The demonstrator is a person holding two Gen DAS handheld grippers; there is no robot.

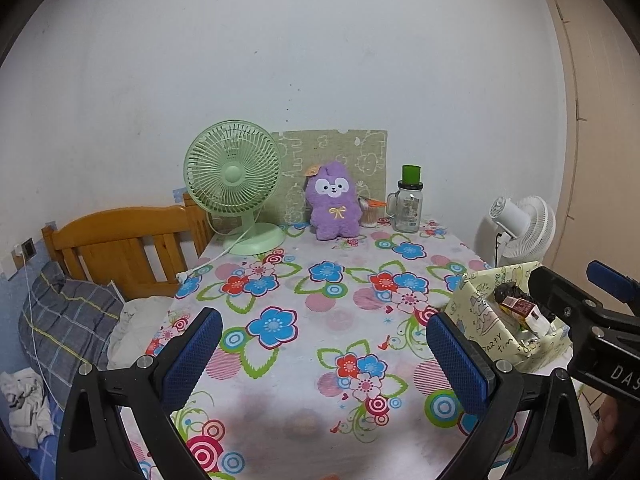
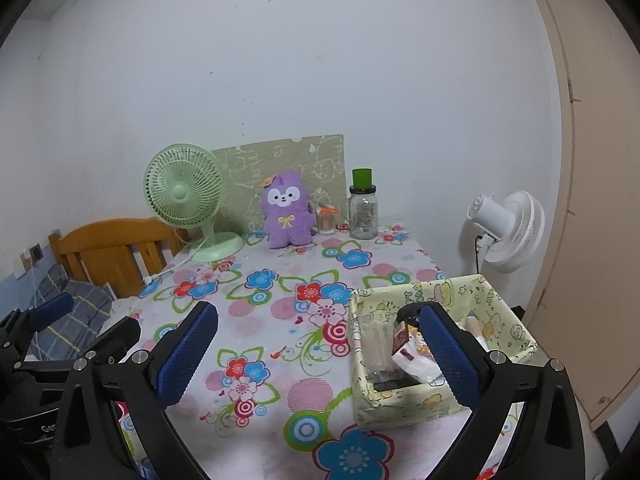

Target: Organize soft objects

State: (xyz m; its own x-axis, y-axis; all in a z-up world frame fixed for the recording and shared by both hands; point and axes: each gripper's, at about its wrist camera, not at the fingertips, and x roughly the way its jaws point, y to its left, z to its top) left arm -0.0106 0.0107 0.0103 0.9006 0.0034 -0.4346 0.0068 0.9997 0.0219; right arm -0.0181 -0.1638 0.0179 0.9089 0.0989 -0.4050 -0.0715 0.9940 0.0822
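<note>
At the table's back, an upright fluffy purple plush toy (image 1: 334,205); both grippers' fingers gape wide, empty.

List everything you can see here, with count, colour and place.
plush: one, purple, table's far edge, upright
green fan: one, left of the plush
jar: one, clear glass, green cap, right of the plush
box: one, pale yellow print, table's right side, small items inside
table: one, flowered cloth
white fan: one, beyond the table's right edge
headboard: one, wooden, left
pillow: one, grey plaid, left
left gripper: blue fingers, open, empty
right gripper: blue fingers, open, empty
</note>
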